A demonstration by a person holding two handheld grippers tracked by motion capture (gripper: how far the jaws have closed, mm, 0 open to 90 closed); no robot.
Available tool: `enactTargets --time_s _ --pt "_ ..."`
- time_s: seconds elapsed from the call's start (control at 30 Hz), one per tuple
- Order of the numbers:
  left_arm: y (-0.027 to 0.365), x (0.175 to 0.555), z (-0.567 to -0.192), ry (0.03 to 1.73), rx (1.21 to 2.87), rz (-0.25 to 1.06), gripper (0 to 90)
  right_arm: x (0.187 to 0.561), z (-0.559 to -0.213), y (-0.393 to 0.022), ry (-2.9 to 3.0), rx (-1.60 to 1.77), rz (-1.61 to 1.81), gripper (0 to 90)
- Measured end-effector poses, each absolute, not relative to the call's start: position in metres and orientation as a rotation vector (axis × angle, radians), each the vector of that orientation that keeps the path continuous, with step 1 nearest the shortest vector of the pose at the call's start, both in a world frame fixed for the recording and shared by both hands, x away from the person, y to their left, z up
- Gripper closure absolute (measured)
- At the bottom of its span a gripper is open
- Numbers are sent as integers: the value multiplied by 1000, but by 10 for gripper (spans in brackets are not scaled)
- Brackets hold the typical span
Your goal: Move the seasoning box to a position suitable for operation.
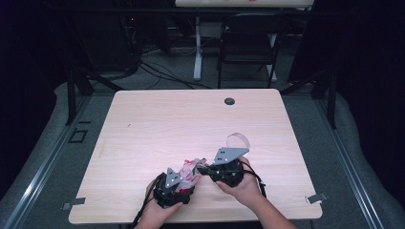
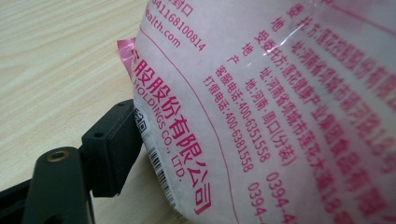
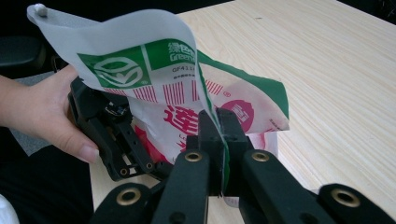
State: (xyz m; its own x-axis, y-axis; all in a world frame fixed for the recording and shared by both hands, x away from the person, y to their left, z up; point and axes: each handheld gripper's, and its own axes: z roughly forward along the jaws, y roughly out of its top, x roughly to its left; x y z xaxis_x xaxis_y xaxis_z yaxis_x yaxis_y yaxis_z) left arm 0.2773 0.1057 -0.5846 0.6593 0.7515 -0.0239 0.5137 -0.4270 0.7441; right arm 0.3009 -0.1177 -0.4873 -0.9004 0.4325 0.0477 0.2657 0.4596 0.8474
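Note:
A white plastic bag (image 1: 189,171) with red and green print hangs between my two grippers near the table's front edge. My right gripper (image 3: 218,125) is shut on the bag's (image 3: 163,70) green-edged side, the film pinched flat between both jaws. In the high view the right gripper (image 1: 201,167) points left at the bag. My left gripper (image 1: 184,182) sits under the bag. In the left gripper view the bag (image 2: 261,107) drapes close over the camera; one black finger (image 2: 109,151) stands beside it and the other jaw is hidden. The left gripper (image 3: 114,140) looks open.
The light wooden table (image 1: 191,119) has a cable hole (image 1: 229,101) at the back. A clear curled strip (image 1: 239,140) lies just behind the right gripper. A dark chair (image 1: 250,43) and a desk leg stand beyond the table.

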Motion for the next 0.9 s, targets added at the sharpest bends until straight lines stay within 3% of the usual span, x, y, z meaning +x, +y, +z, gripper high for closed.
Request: enactTargets --time_s 0.7,0.9 --pt "101 281 -588 979 2167 396 250 299 -491 -124 2532 613 1434 900" --pt "101 279 -588 974 2152 409 350 300 -492 -125 2532 615 1429 900"
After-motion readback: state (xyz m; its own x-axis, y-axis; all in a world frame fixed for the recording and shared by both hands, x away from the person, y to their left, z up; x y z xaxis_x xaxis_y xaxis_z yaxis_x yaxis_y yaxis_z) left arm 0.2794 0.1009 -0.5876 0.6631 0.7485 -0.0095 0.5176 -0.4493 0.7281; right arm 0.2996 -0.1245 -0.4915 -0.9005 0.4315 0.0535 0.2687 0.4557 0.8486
